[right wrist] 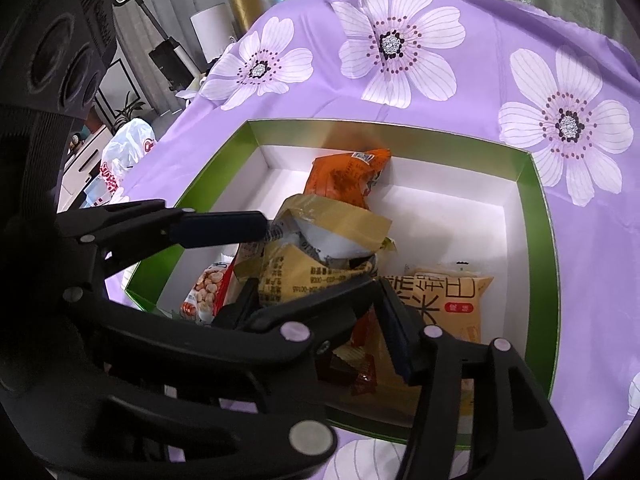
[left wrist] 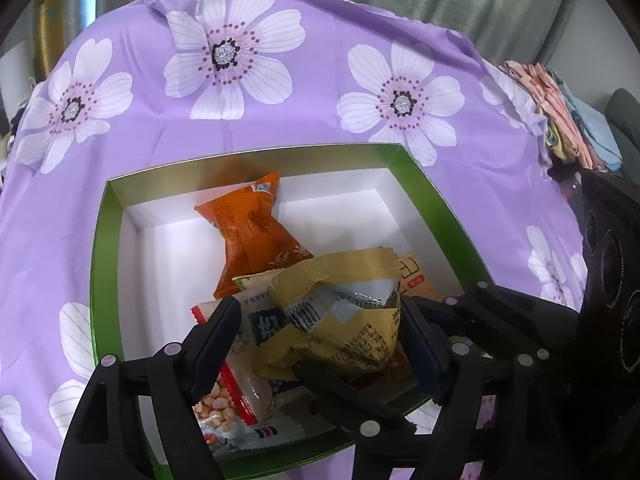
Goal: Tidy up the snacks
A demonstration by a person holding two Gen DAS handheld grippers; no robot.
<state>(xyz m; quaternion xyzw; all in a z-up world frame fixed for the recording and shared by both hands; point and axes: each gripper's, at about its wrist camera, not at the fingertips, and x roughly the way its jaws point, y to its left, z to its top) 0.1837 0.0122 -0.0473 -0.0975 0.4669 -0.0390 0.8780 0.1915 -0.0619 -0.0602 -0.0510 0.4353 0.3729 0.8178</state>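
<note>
Both black grippers, left gripper (left wrist: pixel 320 320) and right gripper (right wrist: pixel 320 308), hover with fingers parted around the crumpled yellow foil snack packet (left wrist: pixel 340 320), gripping nothing. It lies inside the green-walled cardboard box (left wrist: pixel 106 240) beside an orange packet (left wrist: pixel 252 236); the sorting appears nearly finished.

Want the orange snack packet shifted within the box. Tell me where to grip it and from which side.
Grip the orange packet at its pinched waist, coming from above with the jaws across the narrow middle. It lies flat on the white floor of the green box, flaring at both ends, so the waist is the narrowest part. Its near end is tucked under the yellow packet, so pulling there would likely disturb the pile.
</note>
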